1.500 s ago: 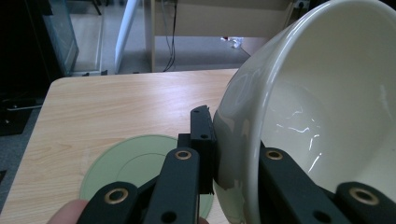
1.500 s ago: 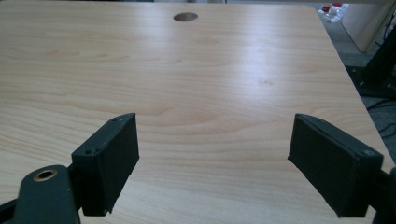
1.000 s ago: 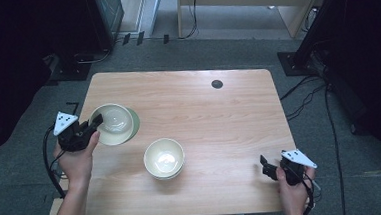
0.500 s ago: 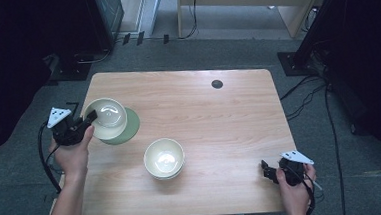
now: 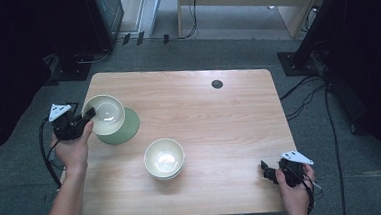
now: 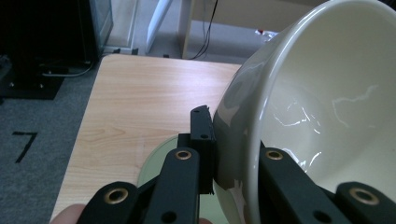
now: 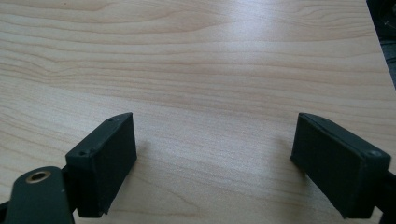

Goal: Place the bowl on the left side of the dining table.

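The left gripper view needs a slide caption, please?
Left gripper pinching a cream bowl's rim above a green plate.

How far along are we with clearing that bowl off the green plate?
Done: the left claw is clamped on the rim of the white bowl, which looks tilted and lifted above the green plate. In hand: carrying that bowl. Left: setting it down, perhaps onto the stacked bowls mid-table. The right claw waits open over bare wood.

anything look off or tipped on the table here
Nothing spilled or broken. The white bowl is lifted and tilted over the green plate, its rim clamped by the left gripper. The stacked bowls sit level mid-table.
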`<state>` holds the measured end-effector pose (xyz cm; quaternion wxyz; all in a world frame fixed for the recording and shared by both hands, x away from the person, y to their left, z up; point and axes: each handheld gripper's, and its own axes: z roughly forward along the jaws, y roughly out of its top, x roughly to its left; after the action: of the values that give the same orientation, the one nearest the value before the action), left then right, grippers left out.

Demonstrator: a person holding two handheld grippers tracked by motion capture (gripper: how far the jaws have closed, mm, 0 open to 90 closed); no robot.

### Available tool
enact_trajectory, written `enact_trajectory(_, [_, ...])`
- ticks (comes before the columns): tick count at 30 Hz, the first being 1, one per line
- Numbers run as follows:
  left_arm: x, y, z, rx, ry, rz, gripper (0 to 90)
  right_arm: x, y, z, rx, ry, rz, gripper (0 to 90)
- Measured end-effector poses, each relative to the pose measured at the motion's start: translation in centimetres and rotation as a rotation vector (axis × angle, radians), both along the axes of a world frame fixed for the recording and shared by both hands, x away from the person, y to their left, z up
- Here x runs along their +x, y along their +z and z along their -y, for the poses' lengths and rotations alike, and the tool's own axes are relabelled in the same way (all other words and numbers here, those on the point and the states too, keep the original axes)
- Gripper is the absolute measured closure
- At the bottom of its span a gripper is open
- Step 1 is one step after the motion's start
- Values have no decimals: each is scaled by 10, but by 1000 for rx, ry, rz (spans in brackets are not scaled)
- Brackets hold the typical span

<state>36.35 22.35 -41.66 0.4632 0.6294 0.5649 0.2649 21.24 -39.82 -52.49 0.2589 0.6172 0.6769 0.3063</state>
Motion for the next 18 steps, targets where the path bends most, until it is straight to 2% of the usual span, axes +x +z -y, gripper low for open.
enact_trajectory(2, [8,-5,-2,8,17,-45,835,0,0,0,0,0,0,132])
enact_trajectory(3, [8,-5,-2,8,17,-45,835,0,0,0,0,0,0,132])
enact_trajectory(8, [24,-14,-5,13,28,-134,836,0,0,0,0,-1,-1,129])
enact_trajectory(10, [30,-17,-6,4,24,-171,835,0,0,0,0,-1,-1,129])
enact_trajectory(14, [39,-22,-6,-7,15,-217,835,0,0,0,1,-3,-3,126])
enact_trajectory(18, [48,-30,-9,-54,19,-276,835,0,0,0,0,-4,-3,125])
